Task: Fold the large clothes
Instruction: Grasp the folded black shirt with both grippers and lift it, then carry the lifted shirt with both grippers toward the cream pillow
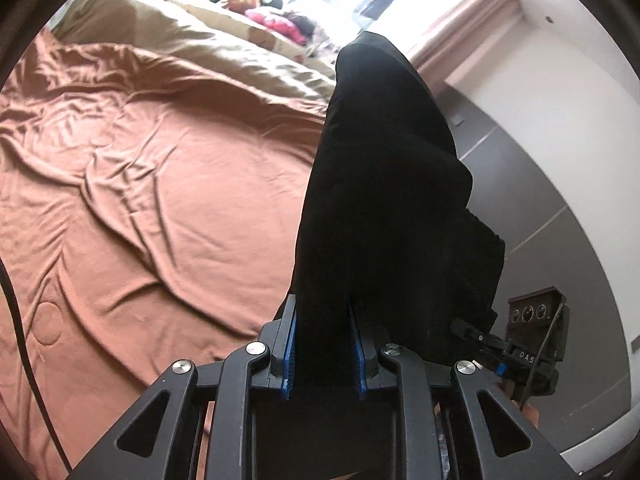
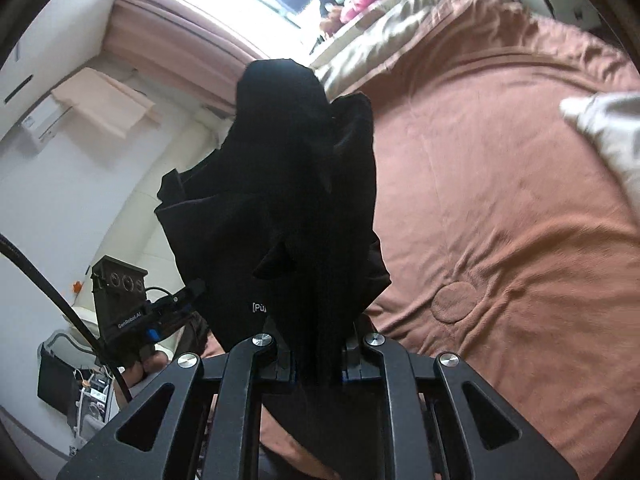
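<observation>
A black garment [image 1: 384, 184] hangs in the air between both grippers, bunched and folded over itself. My left gripper [image 1: 323, 320] is shut on one part of it; the blue pads [image 1: 289, 344] press the cloth. My right gripper [image 2: 318, 356] is shut on another part of the same garment [image 2: 296, 184], which drapes forward and hides its fingertips. A small white print shows on the cloth near the right gripper. Each view shows the other gripper close beside: the right gripper [image 1: 528, 344] at lower right, the left gripper [image 2: 124, 304] at lower left.
A bed with a wrinkled brown cover [image 1: 152, 184] lies under the garment; it also shows in the right wrist view [image 2: 500, 200]. A beige quilt [image 1: 192, 44] and toys lie at the far end by the window. A white cloth [image 2: 612, 132] lies at the right edge. White wall and floor stand beside the bed.
</observation>
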Demonstrator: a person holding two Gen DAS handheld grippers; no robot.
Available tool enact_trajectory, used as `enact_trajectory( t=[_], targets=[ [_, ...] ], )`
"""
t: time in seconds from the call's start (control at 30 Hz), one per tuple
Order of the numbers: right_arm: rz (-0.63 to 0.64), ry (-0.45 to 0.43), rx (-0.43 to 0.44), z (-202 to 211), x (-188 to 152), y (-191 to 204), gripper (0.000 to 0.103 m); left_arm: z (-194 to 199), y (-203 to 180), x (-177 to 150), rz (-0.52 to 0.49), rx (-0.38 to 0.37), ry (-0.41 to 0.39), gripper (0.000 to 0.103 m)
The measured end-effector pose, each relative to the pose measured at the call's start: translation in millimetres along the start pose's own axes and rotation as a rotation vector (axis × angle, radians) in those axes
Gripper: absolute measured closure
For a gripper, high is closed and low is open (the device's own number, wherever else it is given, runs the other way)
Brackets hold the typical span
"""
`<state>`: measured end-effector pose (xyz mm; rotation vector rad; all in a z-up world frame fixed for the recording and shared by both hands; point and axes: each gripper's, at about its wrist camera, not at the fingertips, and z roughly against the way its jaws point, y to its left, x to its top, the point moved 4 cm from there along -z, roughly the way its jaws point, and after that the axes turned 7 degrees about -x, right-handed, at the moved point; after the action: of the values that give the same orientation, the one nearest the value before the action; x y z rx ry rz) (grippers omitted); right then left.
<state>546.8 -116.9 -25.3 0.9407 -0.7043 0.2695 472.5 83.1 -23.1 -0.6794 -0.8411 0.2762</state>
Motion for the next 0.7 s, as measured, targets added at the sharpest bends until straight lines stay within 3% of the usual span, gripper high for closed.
enact_trajectory(
  t=[0.4, 0.7],
  targets=[
    [0.065, -0.143, -0.064, 172.5, -16.8, -5.0, 0.092, 2.8, -136.7, -15.7, -0.113, -0.11, -0.024, 0.079],
    [0.083, -0.234, -0.125, 292.4, -22.5, -30.3, 0.092, -37.5, -229.6, -36.8, -0.15, -0.201, 0.006, 0.079]
  ],
)
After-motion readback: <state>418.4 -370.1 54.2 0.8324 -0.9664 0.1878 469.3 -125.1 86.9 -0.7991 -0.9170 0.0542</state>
